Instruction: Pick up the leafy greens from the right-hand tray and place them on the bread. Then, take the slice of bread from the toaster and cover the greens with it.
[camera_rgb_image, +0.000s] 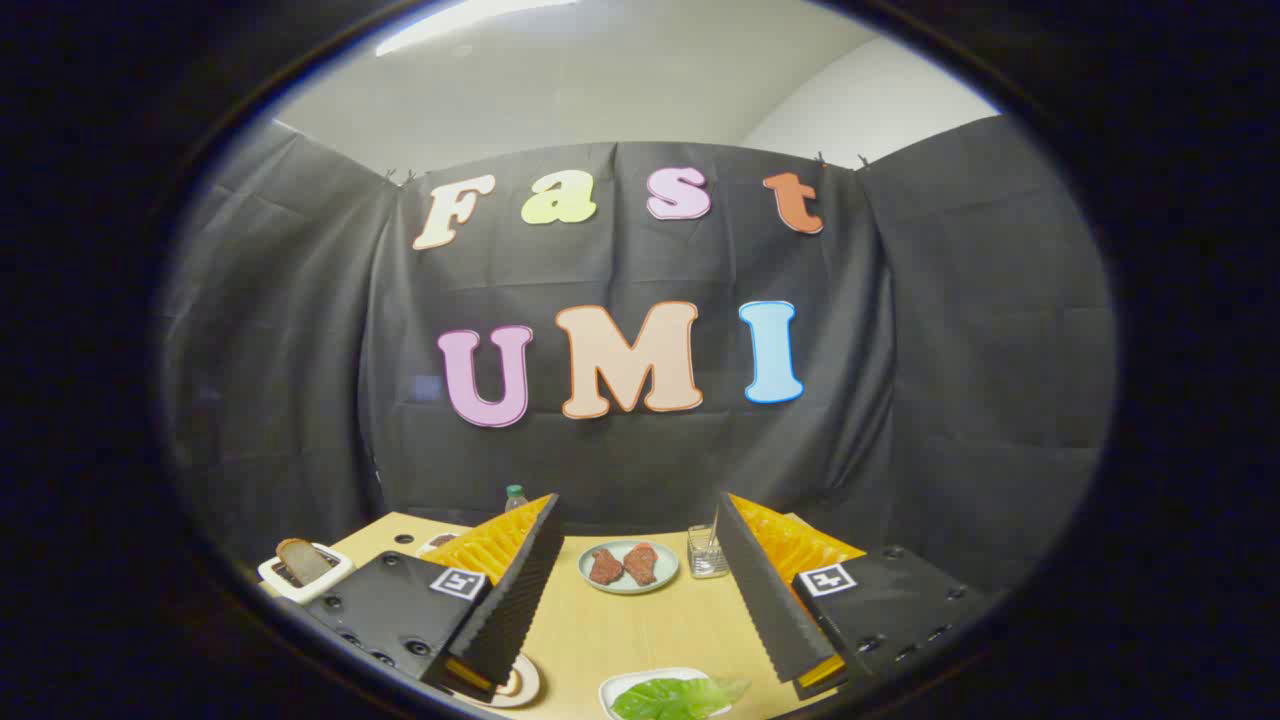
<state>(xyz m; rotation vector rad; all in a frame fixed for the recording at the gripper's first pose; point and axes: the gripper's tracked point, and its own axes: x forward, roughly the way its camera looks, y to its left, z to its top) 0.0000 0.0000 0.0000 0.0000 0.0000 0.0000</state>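
gripper view: open tongs (636, 590) above wooden table (640, 630)

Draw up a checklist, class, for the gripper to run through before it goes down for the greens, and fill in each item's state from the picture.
1. Gripper open: ok, the fingers stand wide apart with nothing between them.
2. Greens found: ok, a leaf lies on a white tray close below the fingers.
3. Fingers over the greens: not ok, they point level across the table, above the leaf.
4. Base bread ready: cannot tell, a plate sits mostly hidden under one finger.
5. Toast in the toaster: ok, a slice stands in the slot.
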